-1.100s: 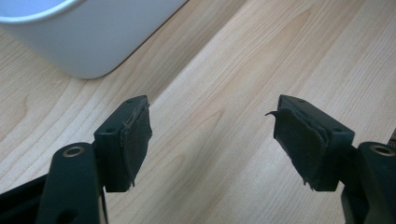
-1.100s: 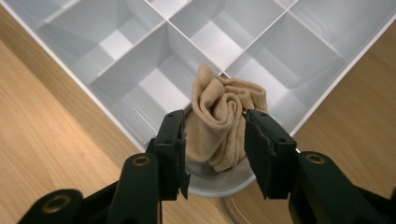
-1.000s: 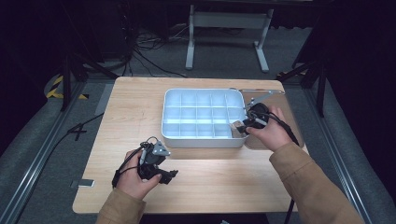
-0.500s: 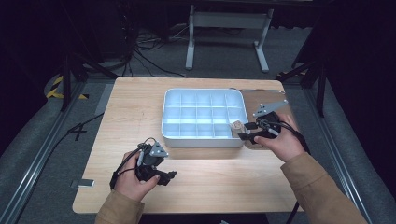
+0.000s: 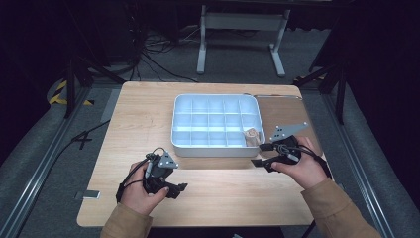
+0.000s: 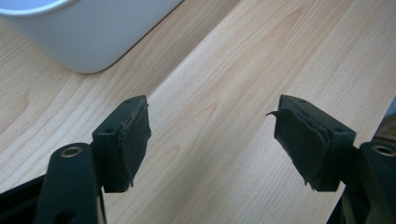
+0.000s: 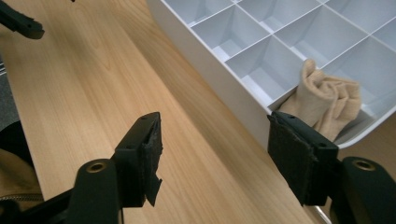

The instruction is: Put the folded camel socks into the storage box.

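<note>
A white divided tray sits in the middle of the wooden table. A crumpled beige cloth lies in its near right corner compartment. My right gripper hovers just off the tray's near right corner, pointing left. Its jaws have just been opening and stand open with nothing between them. In the right gripper view the cloth rests behind the right jaw, inside the tray wall. My left gripper is open over bare wood near the table's front left. Its view has the tray's corner at the upper left.
Bare wood lies in front of the tray and to its left. A thin metal rod lies by the tray's back right corner. Behind the table are a metal stand and cables on the floor.
My right gripper has drawn back out of the tray toward the near right, and its jaws have spread. The beige cloth stays in the corner compartment. The left gripper has not moved.
</note>
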`<state>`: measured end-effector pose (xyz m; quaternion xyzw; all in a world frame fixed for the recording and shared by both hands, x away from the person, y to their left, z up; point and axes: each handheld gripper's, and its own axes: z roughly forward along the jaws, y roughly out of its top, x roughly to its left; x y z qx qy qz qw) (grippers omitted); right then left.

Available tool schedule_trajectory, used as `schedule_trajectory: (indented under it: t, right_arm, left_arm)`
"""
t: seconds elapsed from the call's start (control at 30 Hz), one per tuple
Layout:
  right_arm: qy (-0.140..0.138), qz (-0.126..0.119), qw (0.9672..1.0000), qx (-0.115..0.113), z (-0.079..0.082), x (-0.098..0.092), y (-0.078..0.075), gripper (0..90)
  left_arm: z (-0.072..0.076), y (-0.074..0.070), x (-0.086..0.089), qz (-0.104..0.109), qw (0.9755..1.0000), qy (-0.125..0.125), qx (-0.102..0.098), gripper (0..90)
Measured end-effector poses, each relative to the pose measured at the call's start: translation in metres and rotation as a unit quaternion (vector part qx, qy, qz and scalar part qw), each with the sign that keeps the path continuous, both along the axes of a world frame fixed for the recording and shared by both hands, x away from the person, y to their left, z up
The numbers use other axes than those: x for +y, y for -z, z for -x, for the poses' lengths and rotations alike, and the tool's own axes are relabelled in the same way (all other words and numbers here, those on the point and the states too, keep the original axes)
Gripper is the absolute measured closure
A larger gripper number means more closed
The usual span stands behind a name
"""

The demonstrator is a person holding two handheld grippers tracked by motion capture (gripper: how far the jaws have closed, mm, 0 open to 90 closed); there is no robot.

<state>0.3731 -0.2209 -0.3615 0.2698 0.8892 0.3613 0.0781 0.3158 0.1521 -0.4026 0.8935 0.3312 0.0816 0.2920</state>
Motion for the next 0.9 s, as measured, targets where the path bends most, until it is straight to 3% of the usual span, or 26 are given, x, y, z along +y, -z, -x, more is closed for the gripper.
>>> schedule_trajectory:
  t: [0.4, 0.5, 0.6, 0.9]
  right_arm:
    - [-0.005, 0.011, 0.9999, 0.001, 0.02, 0.002, 0.031, 31.1]
    - [-0.006, 0.0, 1.0, 0.001, 0.021, 0.001, 0.036, 31.1]
    - [-0.008, 0.005, 0.9999, 0.013, 0.02, 0.003, 0.043, 30.9]
    - [-0.013, 0.011, 0.9998, 0.014, 0.021, 0.006, 0.069, 28.9]
  left_arm:
    - [-0.001, 0.0, -0.001, -0.003, 1.0, 0.0, -0.003, 27.4]
    - [-0.001, 0.001, -0.002, -0.001, 1.0, -0.001, 0.001, 27.3]
    - [-0.001, 0.002, -0.003, -0.002, 1.0, 0.002, 0.002, 27.4]
    - [-0.001, 0.006, -0.004, -0.005, 0.9999, 0.006, -0.007, 27.0]
